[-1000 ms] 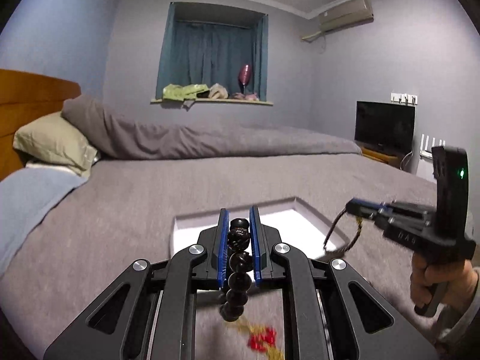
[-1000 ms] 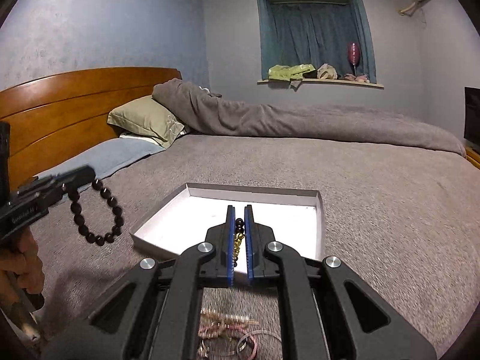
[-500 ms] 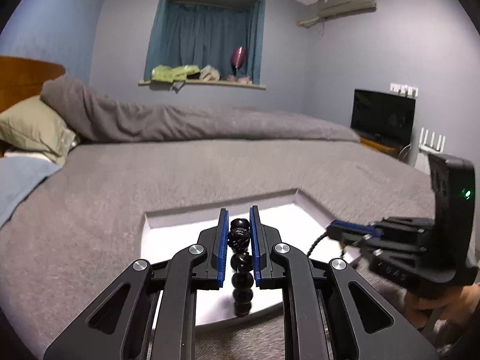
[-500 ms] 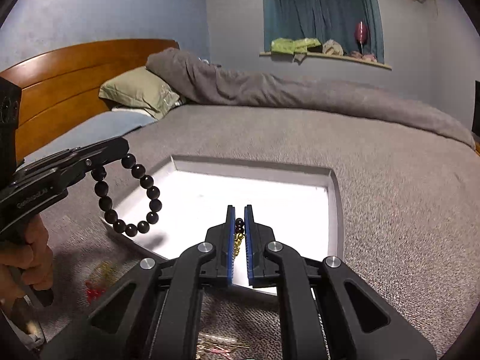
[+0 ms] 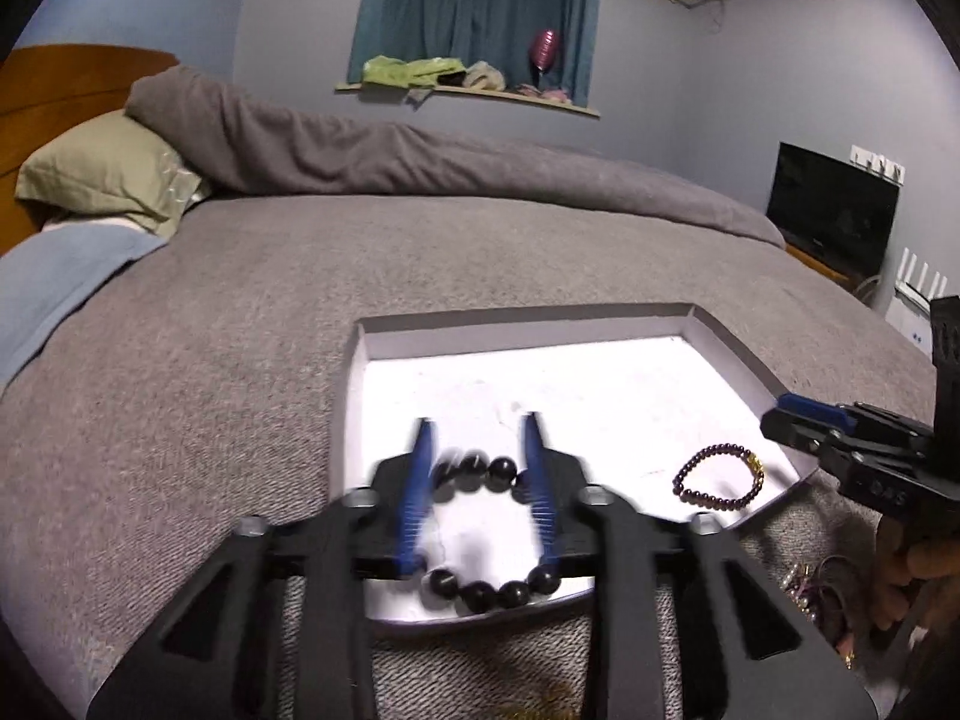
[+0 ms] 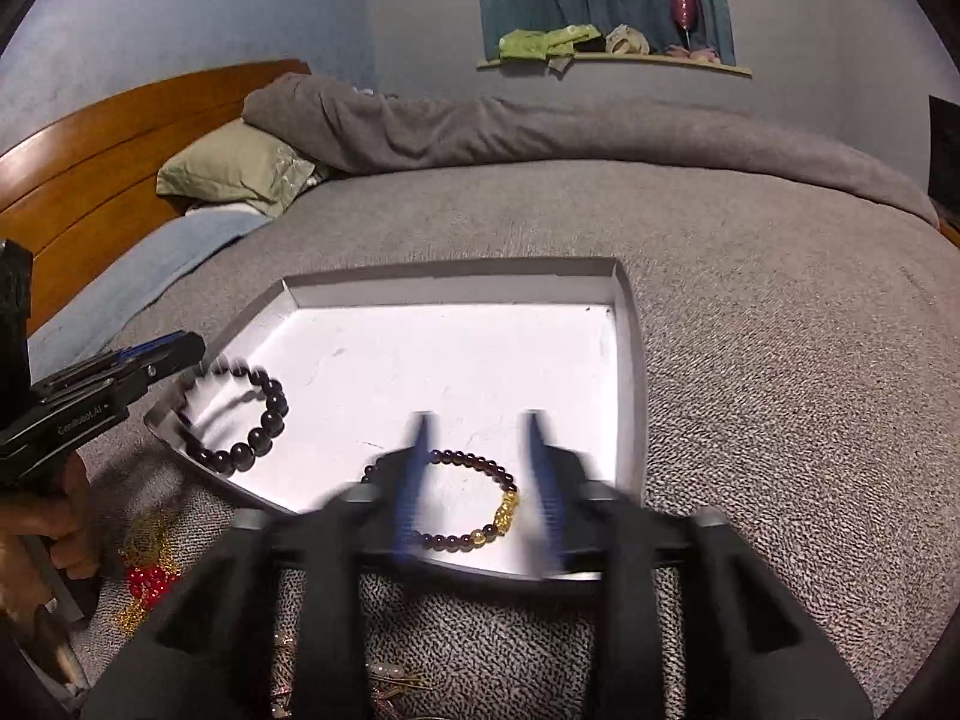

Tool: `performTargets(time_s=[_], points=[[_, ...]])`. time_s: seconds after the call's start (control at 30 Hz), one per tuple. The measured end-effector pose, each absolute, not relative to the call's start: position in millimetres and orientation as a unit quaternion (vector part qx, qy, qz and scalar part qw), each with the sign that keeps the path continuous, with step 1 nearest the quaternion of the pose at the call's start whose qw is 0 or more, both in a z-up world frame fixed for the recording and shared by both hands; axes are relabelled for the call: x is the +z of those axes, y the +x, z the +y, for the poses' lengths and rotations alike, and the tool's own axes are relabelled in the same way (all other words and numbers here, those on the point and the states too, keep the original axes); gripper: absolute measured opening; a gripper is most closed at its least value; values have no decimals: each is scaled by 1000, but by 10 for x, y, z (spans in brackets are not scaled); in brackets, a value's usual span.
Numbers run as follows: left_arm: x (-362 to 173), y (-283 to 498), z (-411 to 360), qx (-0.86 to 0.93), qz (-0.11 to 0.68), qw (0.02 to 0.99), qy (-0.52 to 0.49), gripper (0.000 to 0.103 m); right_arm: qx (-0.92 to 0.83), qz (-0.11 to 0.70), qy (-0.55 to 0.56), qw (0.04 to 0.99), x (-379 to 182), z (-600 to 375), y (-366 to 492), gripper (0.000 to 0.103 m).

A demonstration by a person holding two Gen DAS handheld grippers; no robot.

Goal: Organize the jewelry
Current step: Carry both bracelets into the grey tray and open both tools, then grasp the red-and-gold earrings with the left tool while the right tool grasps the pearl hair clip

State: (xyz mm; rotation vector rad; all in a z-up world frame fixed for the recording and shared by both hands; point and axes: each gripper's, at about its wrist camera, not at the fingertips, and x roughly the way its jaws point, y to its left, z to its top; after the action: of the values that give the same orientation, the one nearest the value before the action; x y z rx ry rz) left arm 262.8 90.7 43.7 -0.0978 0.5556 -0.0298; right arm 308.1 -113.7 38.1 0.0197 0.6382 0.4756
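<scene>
A shallow white box [image 5: 600, 324] [image 6: 456, 285] lies on the grey bed. A black bead bracelet [image 5: 480, 591] [image 6: 264, 420] lies in its near left corner, under my open left gripper [image 5: 477, 435], whose blue fingers [image 5: 420, 480] are blurred. A dark red bracelet with gold charm [image 5: 720, 477] [image 6: 474, 501] lies in the near right part, between the spread fingers of my open right gripper [image 6: 477, 426]. Each gripper also shows in the other's view, the right one [image 5: 798, 414] and the left one [image 6: 168, 354].
Loose jewelry lies on the grey blanket [image 6: 780, 360] in front of the box: a red and gold piece [image 6: 147, 579] at the left, thin chains and hoops [image 5: 810, 588] at the right. Pillows [image 6: 234, 174] and a wooden headboard [image 6: 90, 168] stand far left.
Both grippers moved down over the box and opened. The black bracelet and the dark red bracelet dropped from them and now lie in the box.
</scene>
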Motion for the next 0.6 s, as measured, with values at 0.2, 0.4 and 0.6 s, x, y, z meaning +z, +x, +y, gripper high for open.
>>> performTargets(time_s=[0.2,0.4,0.6], points=[[482,2473,949,-1,259,965,-42,79,230,283,14,931,450,-1221,2953,74],[517,2265,977,4,252,967,-31,89,230,268,8,935,485,-1274,2789,91],[520,2004,973,19,242,970,-13,94,227,259,4,939,494,-1309,2626,97]])
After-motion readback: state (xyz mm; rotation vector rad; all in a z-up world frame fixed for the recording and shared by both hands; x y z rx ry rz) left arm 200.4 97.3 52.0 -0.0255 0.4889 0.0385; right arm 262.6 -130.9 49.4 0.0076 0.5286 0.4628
